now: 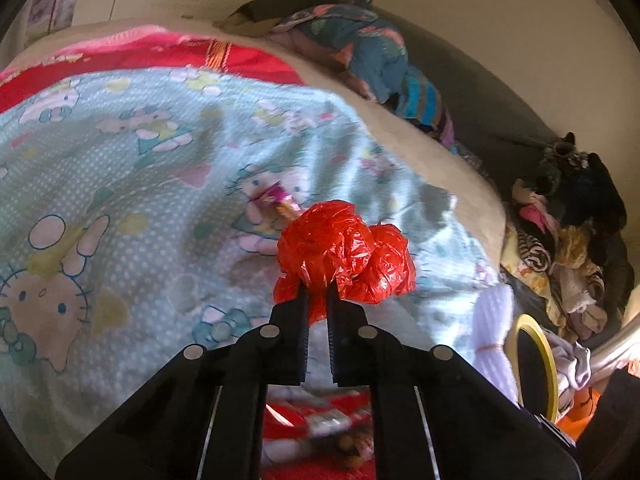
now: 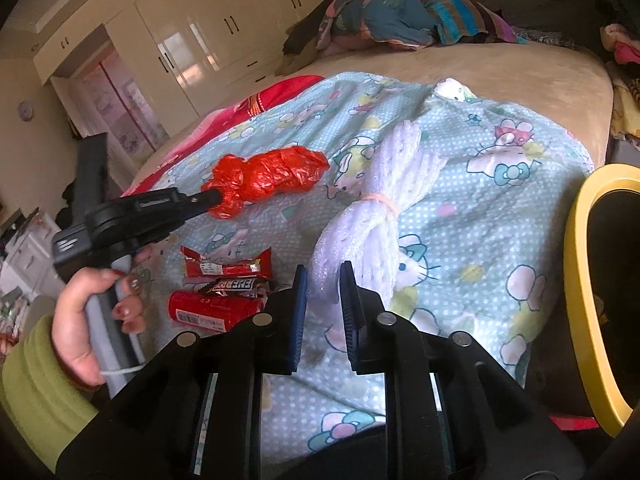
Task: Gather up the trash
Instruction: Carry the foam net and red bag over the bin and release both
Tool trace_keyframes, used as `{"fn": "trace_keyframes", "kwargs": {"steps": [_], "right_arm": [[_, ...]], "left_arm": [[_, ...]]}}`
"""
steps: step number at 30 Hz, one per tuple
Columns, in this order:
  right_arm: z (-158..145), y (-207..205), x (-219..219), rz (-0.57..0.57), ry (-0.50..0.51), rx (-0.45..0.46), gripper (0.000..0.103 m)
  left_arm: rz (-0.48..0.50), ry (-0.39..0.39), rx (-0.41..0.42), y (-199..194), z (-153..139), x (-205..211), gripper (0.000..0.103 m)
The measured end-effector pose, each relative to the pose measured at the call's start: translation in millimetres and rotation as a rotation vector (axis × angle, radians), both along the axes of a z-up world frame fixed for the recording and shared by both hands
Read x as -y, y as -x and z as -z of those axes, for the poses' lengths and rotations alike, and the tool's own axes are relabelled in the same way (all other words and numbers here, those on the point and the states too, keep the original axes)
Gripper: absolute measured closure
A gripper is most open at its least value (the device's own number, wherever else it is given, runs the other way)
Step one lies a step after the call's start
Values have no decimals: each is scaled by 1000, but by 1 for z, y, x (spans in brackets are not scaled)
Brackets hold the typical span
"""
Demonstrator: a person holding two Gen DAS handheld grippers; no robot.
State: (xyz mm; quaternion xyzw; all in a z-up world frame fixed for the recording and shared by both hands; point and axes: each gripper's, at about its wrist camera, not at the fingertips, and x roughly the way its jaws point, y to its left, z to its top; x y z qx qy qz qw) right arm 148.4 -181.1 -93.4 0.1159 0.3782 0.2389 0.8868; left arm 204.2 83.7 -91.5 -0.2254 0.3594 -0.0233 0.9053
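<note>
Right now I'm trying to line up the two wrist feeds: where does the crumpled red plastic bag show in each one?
Left wrist view: the red plastic bag sits just below centre, pinched at the tips of the left gripper.
Right wrist view: upper left of centre, red plastic bag clamped by the left gripper reaching in from the left.
Shared landmark: the white foam netting bundle, to the bag's right.

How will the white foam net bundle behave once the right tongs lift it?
The white foam net bundle looks airy, so probably very light. Its mesh likely squashes under the right tongs. The band at mid-length should keep it together, with the ends drooping.
</note>
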Motion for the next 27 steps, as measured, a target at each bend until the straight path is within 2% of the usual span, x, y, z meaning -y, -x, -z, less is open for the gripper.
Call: {"fn": "trace_keyframes", "kwargs": {"steps": [4, 10, 27], "right_arm": [[-3, 2, 9, 12, -15, 8, 92], [-18, 11, 24, 27, -38, 61, 92], [-44, 23, 90, 155, -65, 136, 92]], "left_arm": [[16, 17, 45, 16, -12, 11, 96], [54, -2, 89, 34, -27, 30, 96], [188, -35, 155, 47, -56, 84, 96]]}}
